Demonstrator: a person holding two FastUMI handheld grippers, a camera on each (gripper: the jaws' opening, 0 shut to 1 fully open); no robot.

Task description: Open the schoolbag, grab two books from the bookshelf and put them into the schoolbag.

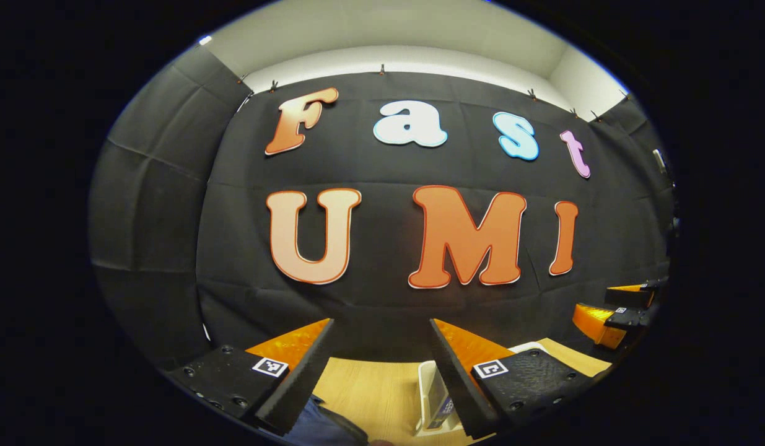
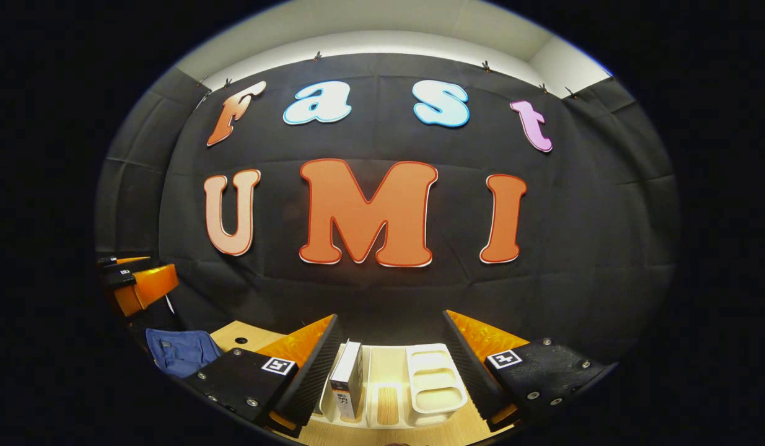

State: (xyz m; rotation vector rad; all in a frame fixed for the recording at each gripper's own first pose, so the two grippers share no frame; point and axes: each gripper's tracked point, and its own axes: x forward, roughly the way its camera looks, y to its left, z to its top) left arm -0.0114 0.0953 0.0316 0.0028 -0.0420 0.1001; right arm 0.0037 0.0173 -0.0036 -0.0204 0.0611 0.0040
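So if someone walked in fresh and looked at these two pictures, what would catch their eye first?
Probably the white bookshelf on the wooden table, straight ahead between the right gripper fingers, with one book standing upright in its left slot. Next, the blue schoolbag lying low at the left of the right gripper view. In the left gripper view, the left gripper is open over the table, with the bookshelf edge just beside its right finger.

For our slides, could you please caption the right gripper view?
Open right gripper above white plastic bookshelf holding one upright book.
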